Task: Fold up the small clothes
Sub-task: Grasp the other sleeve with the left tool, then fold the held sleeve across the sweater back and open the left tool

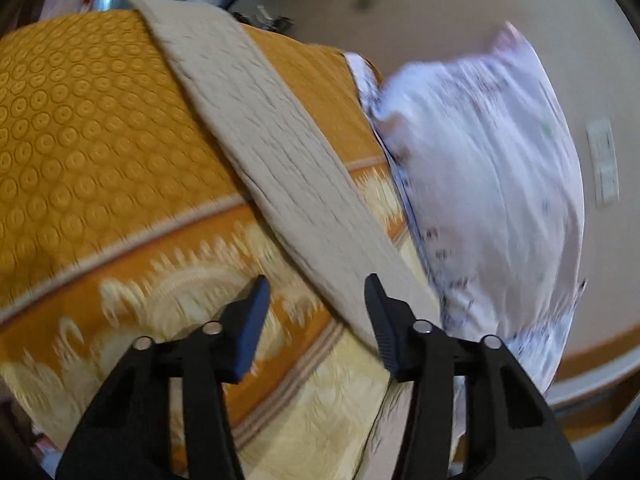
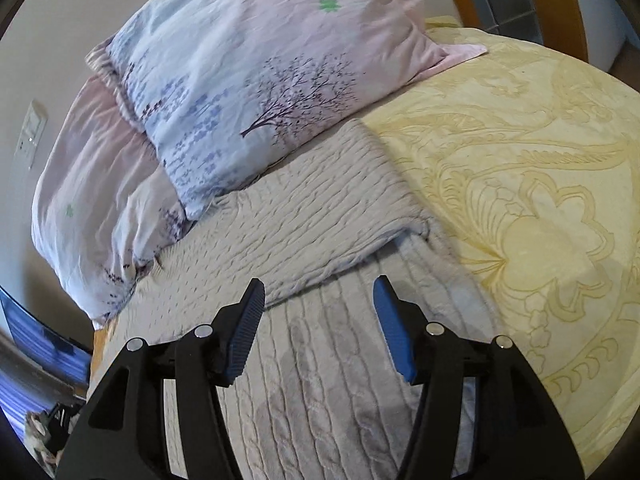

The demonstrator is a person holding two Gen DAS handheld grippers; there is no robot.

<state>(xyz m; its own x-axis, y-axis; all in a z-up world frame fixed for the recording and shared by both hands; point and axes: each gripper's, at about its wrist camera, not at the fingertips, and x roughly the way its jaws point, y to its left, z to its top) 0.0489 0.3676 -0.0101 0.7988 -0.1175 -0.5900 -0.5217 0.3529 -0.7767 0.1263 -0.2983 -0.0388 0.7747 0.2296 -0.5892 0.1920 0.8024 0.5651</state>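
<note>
A beige cable-knit garment (image 2: 320,216) lies on the bed, its far part folded over the near part. In the left wrist view the same beige knit garment (image 1: 272,152) runs as a long strip across the orange and yellow bedspread (image 1: 80,120). My left gripper (image 1: 316,292) is open and empty, just above the bedspread beside the strip's near end. My right gripper (image 2: 320,292) is open and empty, right over the fold edge of the knit.
Two pink-white pillows with tree prints (image 2: 256,64) lie at the head of the bed, touching the garment; one pillow shows blurred in the left wrist view (image 1: 480,160). The yellow embossed bedspread (image 2: 540,200) spreads to the right. A beige wall (image 1: 440,8) is behind.
</note>
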